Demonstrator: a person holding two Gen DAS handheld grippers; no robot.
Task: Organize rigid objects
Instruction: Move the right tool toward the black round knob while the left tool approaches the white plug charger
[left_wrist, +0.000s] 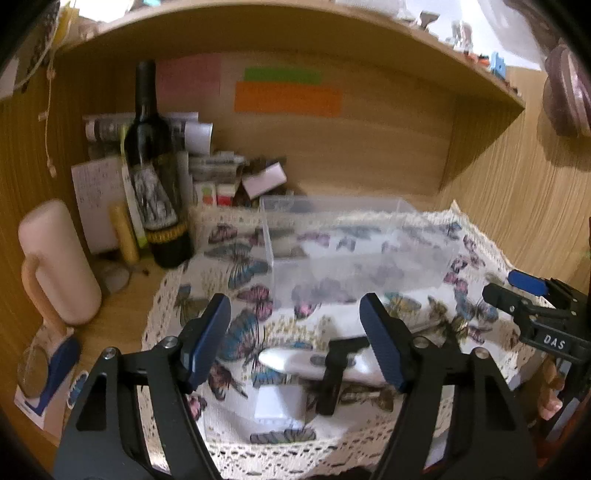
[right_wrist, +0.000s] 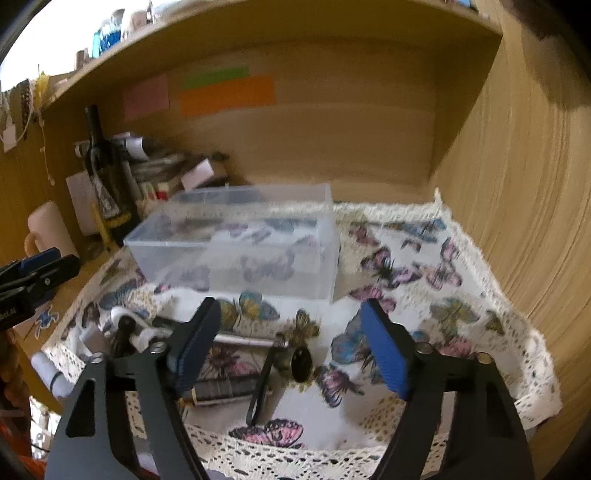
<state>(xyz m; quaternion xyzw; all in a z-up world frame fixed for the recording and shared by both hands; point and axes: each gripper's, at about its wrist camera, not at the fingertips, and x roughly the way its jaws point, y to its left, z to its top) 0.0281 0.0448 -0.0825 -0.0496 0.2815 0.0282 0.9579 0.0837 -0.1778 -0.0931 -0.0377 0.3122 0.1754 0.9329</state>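
A clear plastic box (left_wrist: 354, 243) stands empty on a butterfly-print cloth (left_wrist: 236, 258); it also shows in the right wrist view (right_wrist: 240, 243). My left gripper (left_wrist: 295, 343) is open above a white pen-like device (left_wrist: 295, 363), a black clip (left_wrist: 336, 369) and a small white block (left_wrist: 279, 402). My right gripper (right_wrist: 291, 350) is open above a metal rod (right_wrist: 243, 340), a black oval piece (right_wrist: 302, 363), a black stick (right_wrist: 260, 384) and a dark cylinder (right_wrist: 218, 393). White and black parts (right_wrist: 125, 328) lie at its left. The right gripper shows at the left view's right edge (left_wrist: 528, 288).
A dark wine bottle (left_wrist: 155, 173), stacked boxes and papers (left_wrist: 221, 173), a pink mug (left_wrist: 55, 262) and a yellow tube (left_wrist: 125, 232) crowd the left of the wooden alcove. Its side wall (right_wrist: 517, 184) rises at the right. A shelf (left_wrist: 295, 33) runs overhead.
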